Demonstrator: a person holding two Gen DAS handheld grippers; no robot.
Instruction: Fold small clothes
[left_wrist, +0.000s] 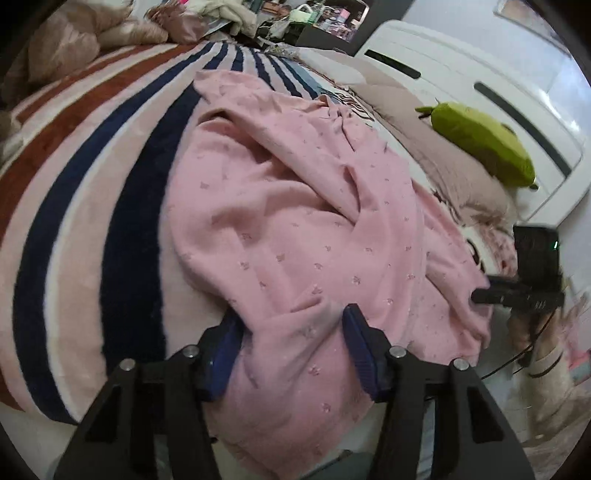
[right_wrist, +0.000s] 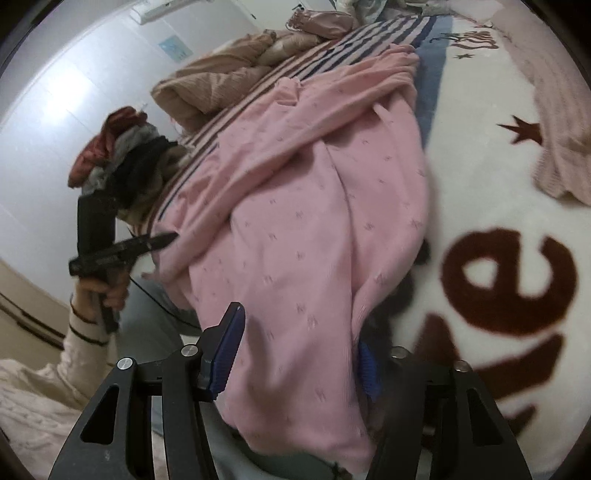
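I have both grippers, left (left_wrist: 291, 354) and right (right_wrist: 299, 354), spread around the pink garment (left_wrist: 295, 221) at lower centre, so next I pinch, then fold.

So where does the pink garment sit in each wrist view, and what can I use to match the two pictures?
Left wrist: the pink garment fills the centre, its near edge running down between the left tongs.
Right wrist: it fills the centre and lower middle, its near edge between the right tongs.
Shared landmark: the striped blanket under the garment, at left in the left view and upper centre in the right view.
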